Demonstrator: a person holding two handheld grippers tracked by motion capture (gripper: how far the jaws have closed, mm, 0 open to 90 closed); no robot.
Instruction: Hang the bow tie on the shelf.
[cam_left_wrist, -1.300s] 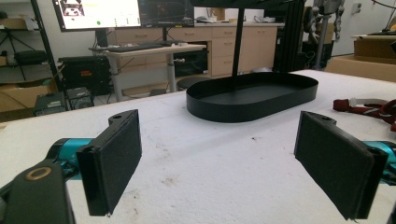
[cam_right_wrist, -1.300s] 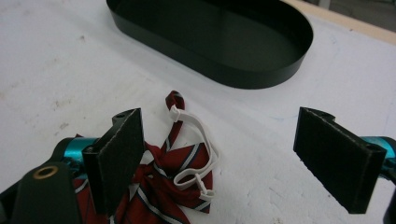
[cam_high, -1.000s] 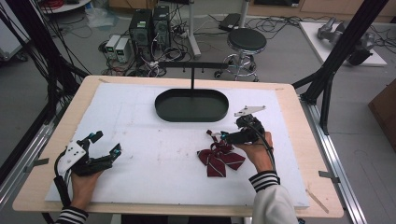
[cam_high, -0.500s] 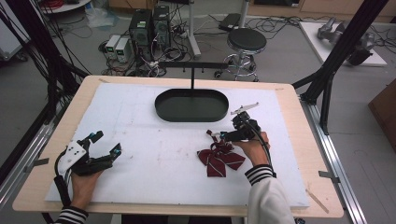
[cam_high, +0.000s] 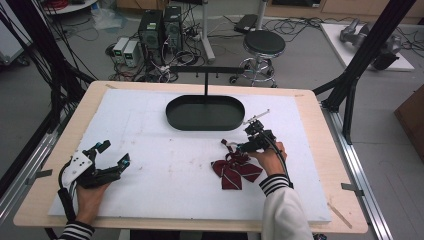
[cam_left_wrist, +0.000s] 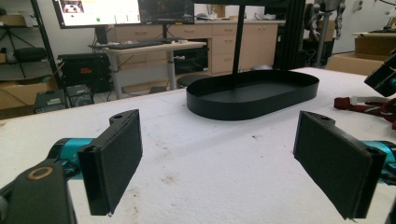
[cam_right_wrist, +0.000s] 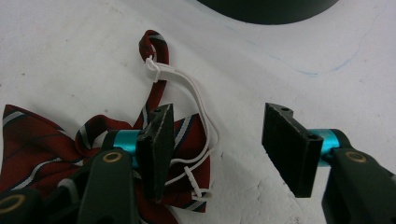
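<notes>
right hand-held gripper (cam_right_wrist: 215, 149) is down at the red striped bow tie (cam_high: 235, 169) on the table (cam_high: 150, 150), jaws just been closing, not pinching it yet. left hand-held gripper (cam_left_wrist: 224, 158) sits open, well apart. black tray (cam_high: 205, 112) has nothing in it, so basically everything's left.

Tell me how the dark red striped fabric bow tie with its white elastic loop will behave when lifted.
The dark red striped fabric bow tie looks soft and rumpled, so it will probably droop rather than hold its shape. Its thin white elastic loop lies loose and may dangle or snag. It seems light; the right gripper, jaws just closing, should lift it easily.
</notes>
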